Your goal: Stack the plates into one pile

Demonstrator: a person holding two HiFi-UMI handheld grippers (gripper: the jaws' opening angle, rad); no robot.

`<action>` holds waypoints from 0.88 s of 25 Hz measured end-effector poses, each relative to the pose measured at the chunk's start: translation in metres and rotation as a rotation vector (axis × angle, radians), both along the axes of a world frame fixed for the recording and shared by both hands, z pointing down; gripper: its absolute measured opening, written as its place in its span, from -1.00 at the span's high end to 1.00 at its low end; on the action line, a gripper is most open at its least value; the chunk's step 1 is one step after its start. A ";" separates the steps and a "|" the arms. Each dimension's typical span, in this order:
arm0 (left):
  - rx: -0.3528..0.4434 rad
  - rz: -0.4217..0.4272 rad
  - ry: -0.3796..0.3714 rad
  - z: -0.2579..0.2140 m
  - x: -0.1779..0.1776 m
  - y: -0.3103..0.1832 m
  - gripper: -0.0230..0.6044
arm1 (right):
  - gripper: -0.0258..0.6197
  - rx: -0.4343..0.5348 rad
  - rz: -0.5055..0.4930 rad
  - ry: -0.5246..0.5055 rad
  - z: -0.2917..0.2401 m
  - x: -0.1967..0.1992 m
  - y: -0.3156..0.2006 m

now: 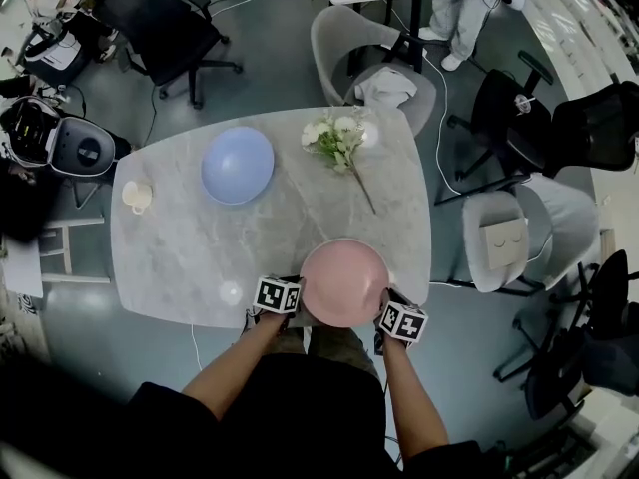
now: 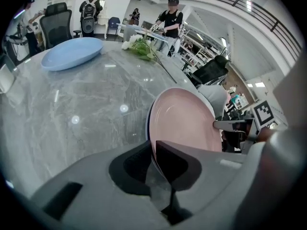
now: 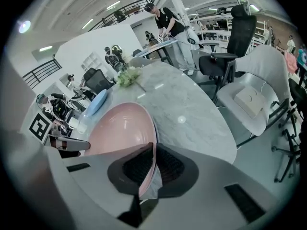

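A pink plate (image 1: pixel 344 281) sits at the near edge of the grey marble table (image 1: pixel 180 257), held from both sides. My left gripper (image 1: pixel 298 298) is shut on the pink plate's left rim (image 2: pixel 152 147). On the opposite side my right gripper (image 1: pixel 383 312) is shut on its right rim (image 3: pixel 152 159). A blue plate (image 1: pixel 238 164) lies flat toward the far left of the table, also seen as the blue plate (image 2: pixel 72 52) in the left gripper view and edge-on as the blue plate (image 3: pixel 97 102) in the right gripper view.
A bunch of white flowers (image 1: pixel 339 140) lies at the table's far side. A small white cup (image 1: pixel 137 197) stands near the left edge. Grey chairs (image 1: pixel 519 233) stand to the right and a chair (image 1: pixel 369 58) beyond the table. People stand in the background.
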State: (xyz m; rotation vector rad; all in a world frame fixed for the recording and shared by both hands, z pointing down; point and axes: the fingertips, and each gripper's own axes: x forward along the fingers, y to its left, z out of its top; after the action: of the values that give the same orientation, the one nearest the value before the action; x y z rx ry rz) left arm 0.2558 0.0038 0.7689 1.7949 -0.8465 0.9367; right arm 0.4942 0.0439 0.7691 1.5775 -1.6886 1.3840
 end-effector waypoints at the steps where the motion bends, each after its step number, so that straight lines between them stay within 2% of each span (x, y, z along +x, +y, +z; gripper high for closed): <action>1: 0.005 0.006 -0.012 0.000 0.000 0.000 0.80 | 0.85 0.004 -0.002 -0.005 -0.001 0.000 0.000; 5: 0.025 0.025 -0.049 -0.001 0.004 -0.001 0.77 | 0.85 0.025 -0.015 -0.003 -0.005 0.004 -0.001; 7: 0.056 0.019 -0.060 -0.004 0.003 -0.001 0.62 | 0.85 0.043 -0.036 0.013 -0.010 0.002 -0.002; 8: 0.073 0.010 -0.059 -0.006 0.002 -0.001 0.61 | 0.85 0.051 -0.049 0.013 -0.012 0.000 -0.003; 10: 0.089 -0.009 -0.033 -0.010 0.001 -0.002 0.60 | 0.85 0.057 -0.073 0.018 -0.015 -0.004 -0.004; 12: 0.077 -0.021 0.013 -0.012 0.004 0.002 0.44 | 0.85 0.047 -0.089 0.031 -0.015 -0.005 -0.002; 16: 0.082 0.001 0.050 -0.017 0.008 0.004 0.33 | 0.85 0.056 -0.091 0.062 -0.019 -0.003 -0.001; 19: 0.121 -0.053 0.058 -0.026 0.002 -0.004 0.31 | 0.83 0.080 -0.086 0.077 -0.024 -0.001 0.001; 22: 0.103 -0.144 0.092 -0.029 -0.001 -0.008 0.30 | 0.69 0.092 -0.089 0.065 -0.025 0.001 0.006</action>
State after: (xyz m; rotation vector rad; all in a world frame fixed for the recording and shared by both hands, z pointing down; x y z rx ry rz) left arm 0.2550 -0.0037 0.7402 1.8230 -0.9669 0.7244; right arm 0.4947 0.0502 0.7439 1.5586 -1.7834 1.2149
